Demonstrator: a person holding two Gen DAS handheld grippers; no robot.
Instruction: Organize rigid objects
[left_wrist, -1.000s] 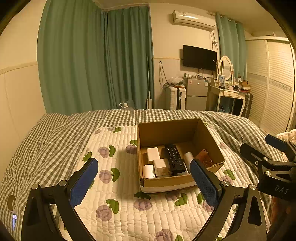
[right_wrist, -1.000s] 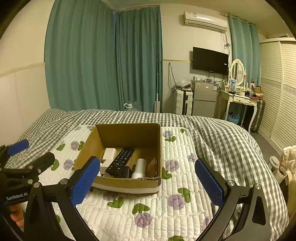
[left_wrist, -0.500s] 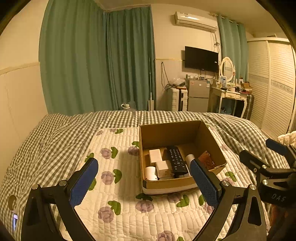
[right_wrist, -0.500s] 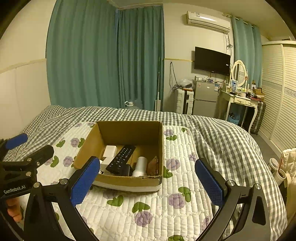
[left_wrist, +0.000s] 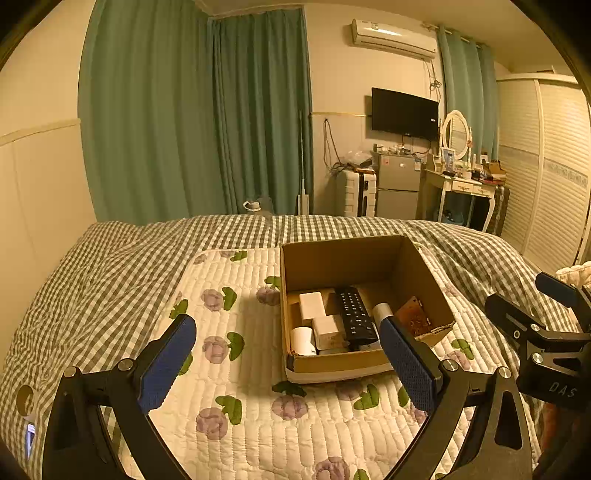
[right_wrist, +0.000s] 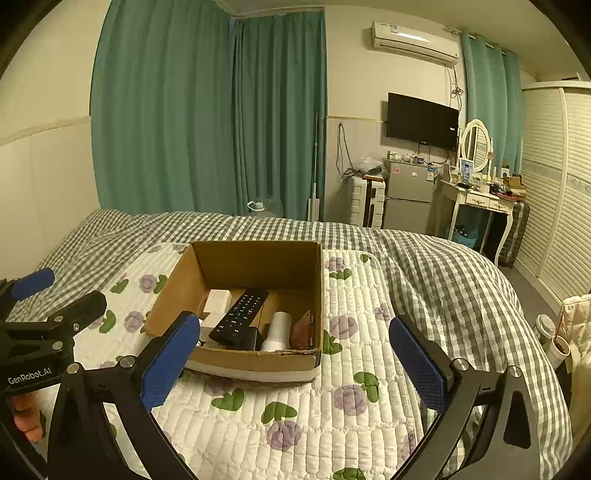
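An open cardboard box (left_wrist: 343, 258) (right_wrist: 255, 262) sits on a flowered quilt on the bed. Inside lie a black remote (left_wrist: 354, 314) (right_wrist: 242, 314), white blocks (left_wrist: 312, 304) (right_wrist: 218, 301), a white cylinder (right_wrist: 277, 330) (left_wrist: 303, 339) and a brown board (left_wrist: 415, 317) (right_wrist: 301, 330). My left gripper (left_wrist: 288, 363) is open and empty, held above the quilt just in front of the box. My right gripper (right_wrist: 295, 363) is open and empty, also in front of the box. Each gripper shows at the edge of the other's view.
The flowered quilt (left_wrist: 236, 350) lies over a grey checked blanket (right_wrist: 424, 273). Green curtains, a wall TV, a small fridge (right_wrist: 406, 195) and a dressing table (right_wrist: 476, 199) stand beyond the bed. A white wardrobe is at the right.
Both grippers have drawn back and risen slightly, so the box sits a little lower and farther in both views. Both stay open and empty.
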